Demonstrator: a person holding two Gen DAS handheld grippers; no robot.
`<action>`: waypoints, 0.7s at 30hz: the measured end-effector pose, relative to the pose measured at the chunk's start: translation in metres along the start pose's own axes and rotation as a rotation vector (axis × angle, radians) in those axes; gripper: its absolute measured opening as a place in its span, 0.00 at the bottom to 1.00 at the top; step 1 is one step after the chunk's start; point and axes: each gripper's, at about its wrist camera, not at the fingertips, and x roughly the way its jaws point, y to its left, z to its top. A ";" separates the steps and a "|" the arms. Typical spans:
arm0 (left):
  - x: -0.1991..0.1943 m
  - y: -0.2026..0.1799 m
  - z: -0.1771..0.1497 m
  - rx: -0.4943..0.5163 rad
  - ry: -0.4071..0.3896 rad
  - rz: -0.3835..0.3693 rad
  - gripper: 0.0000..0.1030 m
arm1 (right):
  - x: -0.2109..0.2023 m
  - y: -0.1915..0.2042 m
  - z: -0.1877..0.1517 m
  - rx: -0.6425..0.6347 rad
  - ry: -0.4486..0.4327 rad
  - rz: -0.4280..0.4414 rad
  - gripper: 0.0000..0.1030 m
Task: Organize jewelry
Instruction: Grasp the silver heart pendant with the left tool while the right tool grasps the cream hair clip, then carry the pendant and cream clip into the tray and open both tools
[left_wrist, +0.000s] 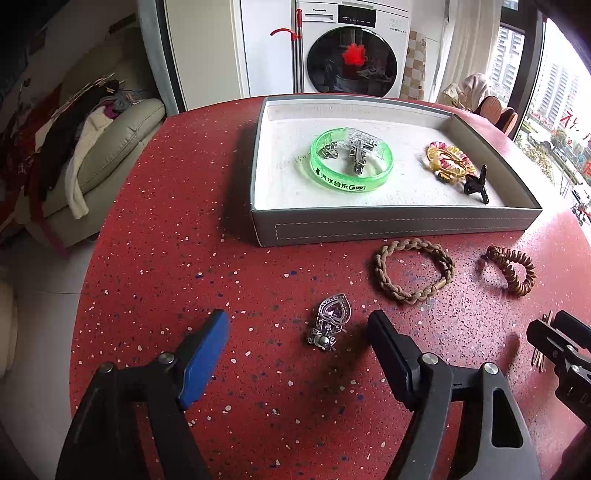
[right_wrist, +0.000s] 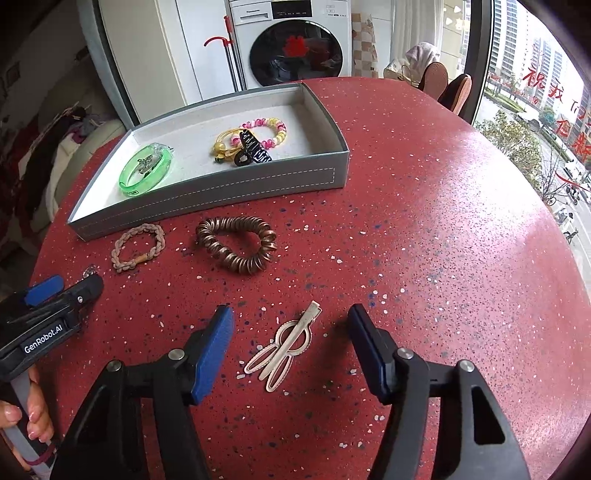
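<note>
A grey tray (left_wrist: 399, 229) on the red table holds a green bangle (left_wrist: 351, 162), a clear clip (left_wrist: 360, 151), a yellow-pink bead bracelet (left_wrist: 448, 160) and a black claw clip (left_wrist: 476, 182). My left gripper (left_wrist: 297, 341) is open, its fingers either side of a silver heart brooch (left_wrist: 328, 321). A braided hair tie (left_wrist: 413, 269) and a brown coil tie (left_wrist: 511, 269) lie in front of the tray. My right gripper (right_wrist: 291, 338) is open around a pale hair clip (right_wrist: 286, 345). The tray (right_wrist: 207, 192), braided tie (right_wrist: 138, 247) and coil tie (right_wrist: 238, 243) also show in the right wrist view.
The round red speckled table (right_wrist: 424, 221) drops off at its left and right edges. A washing machine (left_wrist: 351, 48) stands behind the table, and a sofa with clothes (left_wrist: 92, 147) stands at left. Windows are at right. The right gripper's tip shows in the left wrist view (left_wrist: 554, 343).
</note>
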 end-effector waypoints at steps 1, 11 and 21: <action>-0.001 -0.001 0.000 0.002 -0.005 -0.004 0.86 | 0.000 0.001 -0.001 -0.012 -0.003 -0.011 0.61; -0.010 -0.017 -0.002 0.079 -0.023 -0.057 0.35 | -0.004 -0.012 -0.001 -0.050 -0.012 0.038 0.09; -0.024 0.001 -0.002 0.001 -0.037 -0.143 0.35 | -0.013 -0.044 0.000 0.099 -0.023 0.235 0.09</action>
